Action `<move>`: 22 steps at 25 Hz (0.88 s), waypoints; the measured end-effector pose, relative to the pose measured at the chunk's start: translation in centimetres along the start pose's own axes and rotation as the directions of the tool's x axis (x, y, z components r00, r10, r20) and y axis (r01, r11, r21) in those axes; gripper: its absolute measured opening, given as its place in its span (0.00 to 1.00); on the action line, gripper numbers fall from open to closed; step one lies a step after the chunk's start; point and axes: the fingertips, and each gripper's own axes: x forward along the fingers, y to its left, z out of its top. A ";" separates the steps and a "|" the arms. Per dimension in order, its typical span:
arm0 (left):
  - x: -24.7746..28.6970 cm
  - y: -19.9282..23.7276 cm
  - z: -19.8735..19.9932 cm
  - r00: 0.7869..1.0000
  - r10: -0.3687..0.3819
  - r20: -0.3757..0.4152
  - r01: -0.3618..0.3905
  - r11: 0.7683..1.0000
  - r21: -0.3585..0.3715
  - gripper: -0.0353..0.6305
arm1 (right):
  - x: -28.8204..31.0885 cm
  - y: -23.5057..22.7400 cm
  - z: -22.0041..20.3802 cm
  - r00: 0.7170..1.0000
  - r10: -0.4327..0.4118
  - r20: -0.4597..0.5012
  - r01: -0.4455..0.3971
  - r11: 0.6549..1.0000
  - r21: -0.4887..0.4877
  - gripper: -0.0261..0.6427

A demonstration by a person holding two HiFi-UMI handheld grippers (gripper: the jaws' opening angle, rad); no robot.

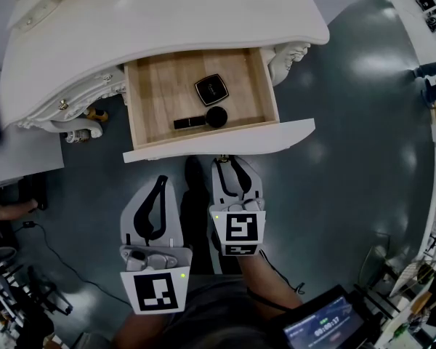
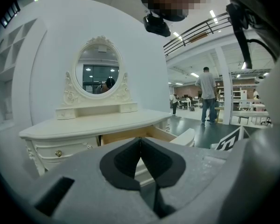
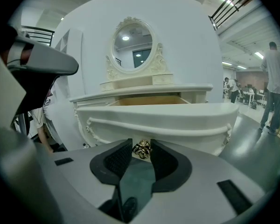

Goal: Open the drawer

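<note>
Drawer (image 1: 218, 141) pulled well out of the white dressing table (image 1: 131, 27), my right gripper (image 1: 229, 164) on its knob.
I have the right jaws clamped on the brass knob (image 3: 141, 149) at the middle of the drawer front; my left gripper (image 1: 160, 182) hangs beside it in front of the drawer, jaws together on nothing. On the wooden drawer floor lie a square black compact (image 1: 211, 89) with a gold rim near the middle, and a black tube (image 1: 189, 123) touching a round black lid-like piece (image 1: 216, 116) along the front edge. The compact's mark is too small for me to read.
</note>
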 end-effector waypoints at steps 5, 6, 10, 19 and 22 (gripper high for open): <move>0.1 0.0 0.9 0.999 0.010 0.031 -0.010 1.000 0.003 0.08 | -0.4 -0.2 0.9 1.000 -0.001 0.001 0.001 1.000 -0.024 0.23; -0.1 -0.1 1.5 0.999 0.012 0.045 -0.012 1.000 0.004 0.08 | -0.8 -0.1 1.3 1.000 0.003 0.005 -0.002 1.000 -0.030 0.24; -1.1 -0.9 5.0 0.994 0.009 0.108 -0.009 1.000 0.005 0.08 | -3.4 0.4 4.9 0.998 0.038 0.055 -0.035 0.998 -0.060 0.24; -4.2 -3.0 13.5 0.976 -0.019 0.216 0.014 1.000 0.024 0.08 | -13.0 1.7 18.8 0.943 0.124 0.308 -0.078 0.984 -0.158 0.11; -5.2 -3.3 15.6 0.970 -0.016 0.243 0.011 1.000 0.019 0.08 | -15.5 2.0 22.1 0.921 0.142 0.362 -0.075 0.978 -0.193 0.09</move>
